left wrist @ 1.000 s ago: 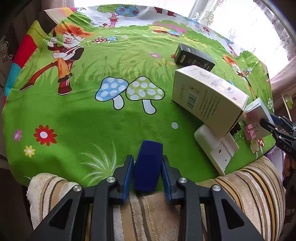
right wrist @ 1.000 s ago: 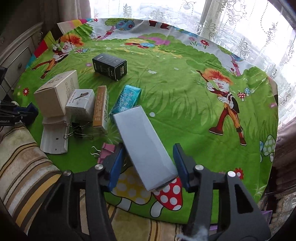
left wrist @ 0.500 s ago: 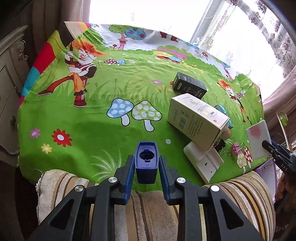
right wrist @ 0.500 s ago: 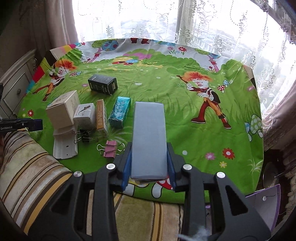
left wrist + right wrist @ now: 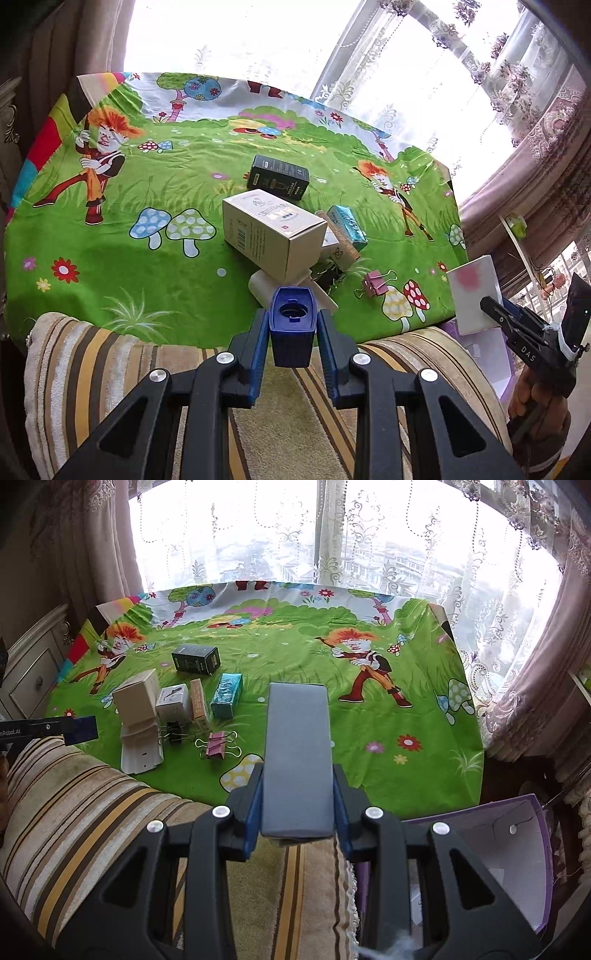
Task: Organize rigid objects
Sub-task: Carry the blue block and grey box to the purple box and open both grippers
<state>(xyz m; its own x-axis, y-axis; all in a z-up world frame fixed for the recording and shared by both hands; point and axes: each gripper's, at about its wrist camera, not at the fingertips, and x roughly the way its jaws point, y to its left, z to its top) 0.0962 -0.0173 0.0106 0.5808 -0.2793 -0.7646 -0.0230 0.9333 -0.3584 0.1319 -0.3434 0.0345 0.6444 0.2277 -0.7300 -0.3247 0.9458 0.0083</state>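
Observation:
My left gripper is shut on a small dark blue container with a round opening on top, held above the striped cushion at the table's near edge. My right gripper is shut on a long grey box, lifted off the table; this box also shows in the left wrist view at the right. On the green cartoon tablecloth lie a beige box, a black box, a teal box, a narrow tan box and a small white box.
A white flat piece, a black binder clip and a pink binder clip lie near the table's front edge. A striped cushion runs along the front. An open purple-edged box stands low at the right. Curtains hang behind.
Both grippers have pulled back and up from the table. The right gripper closed on the grey box and lifted it. The blue container turned so its opening shows.

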